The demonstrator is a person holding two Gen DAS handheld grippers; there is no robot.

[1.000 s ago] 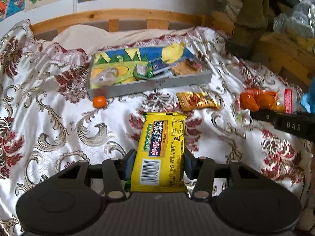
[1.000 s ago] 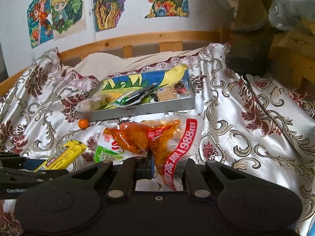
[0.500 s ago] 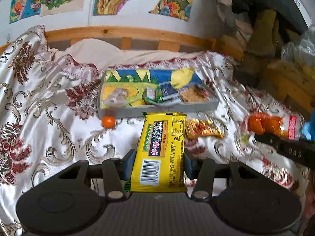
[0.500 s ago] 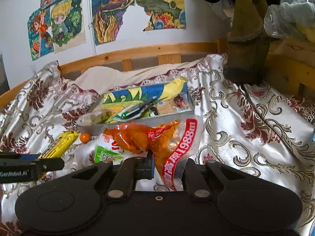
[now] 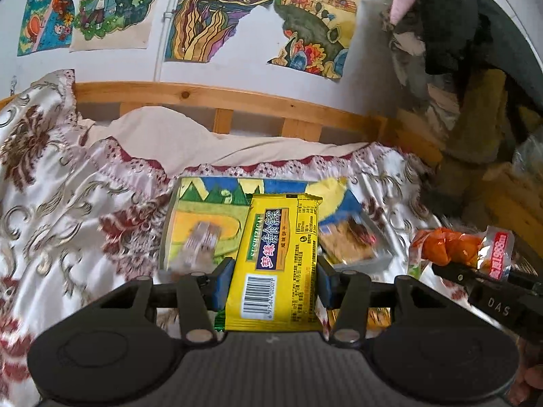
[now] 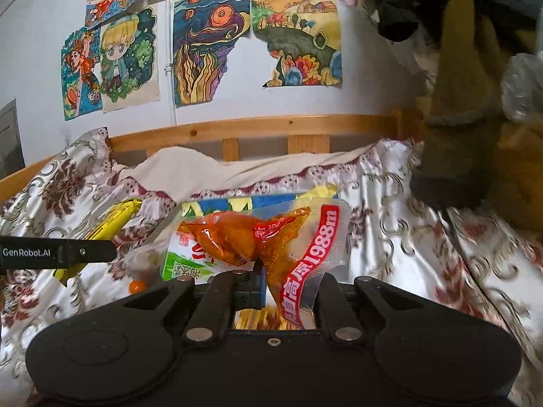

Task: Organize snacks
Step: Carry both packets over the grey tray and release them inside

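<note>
The left gripper [image 5: 273, 279] clamps a yellow snack packet [image 5: 280, 264] by its long edges, label up, with the tray [image 5: 370, 263] just ahead and below. The right gripper [image 6: 259, 283], pinched tight on the chicken snack bag [image 6: 268, 240], carries it toward that tray too, likely for dropping in.

Glossy yellow plastic wrapper [image 5: 278, 261]; shiny clear film pouch [image 6: 271, 240]. The bedspread [image 5: 68, 210] is sheeny satin cloth, the bed rail [image 5: 237, 98] smooth wood, the tray [image 5: 370, 261] perhaps metal, blurred.
</note>
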